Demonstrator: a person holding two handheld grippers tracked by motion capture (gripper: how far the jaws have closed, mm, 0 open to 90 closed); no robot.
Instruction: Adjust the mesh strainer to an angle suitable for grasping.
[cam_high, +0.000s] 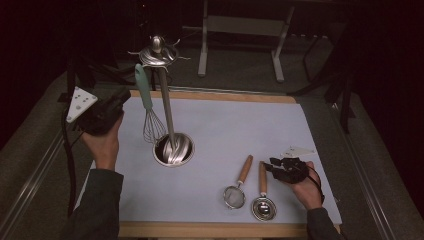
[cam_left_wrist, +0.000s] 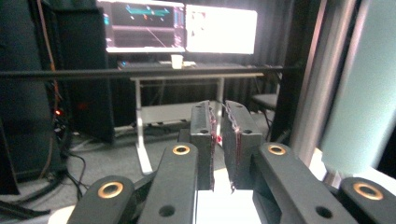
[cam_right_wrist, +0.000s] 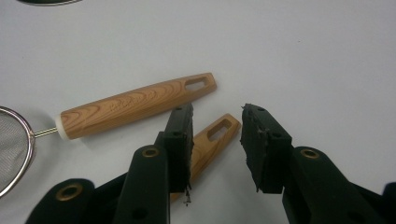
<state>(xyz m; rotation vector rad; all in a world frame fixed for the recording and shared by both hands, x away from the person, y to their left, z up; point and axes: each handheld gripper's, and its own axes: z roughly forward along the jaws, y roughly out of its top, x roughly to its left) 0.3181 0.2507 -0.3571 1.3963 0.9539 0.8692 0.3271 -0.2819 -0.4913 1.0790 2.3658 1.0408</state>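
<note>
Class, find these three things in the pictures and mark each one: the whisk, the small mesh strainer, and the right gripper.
whisk (cam_high: 145, 92), high view, on its pale green handle.
mesh strainer (cam_high: 234, 196), high view, on the round mesh bowl.
right gripper (cam_right_wrist: 215, 145), right gripper view, midway between its two black fingertips.

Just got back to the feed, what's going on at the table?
A person holds a gripper in each hand. The right gripper is open, low over the table, jaws at the handle end of the ladle, which lies beside the strainer. Neither is gripped. The left gripper is raised by the rack, nearly shut on nothing. A whisk hangs on the rack.
</note>
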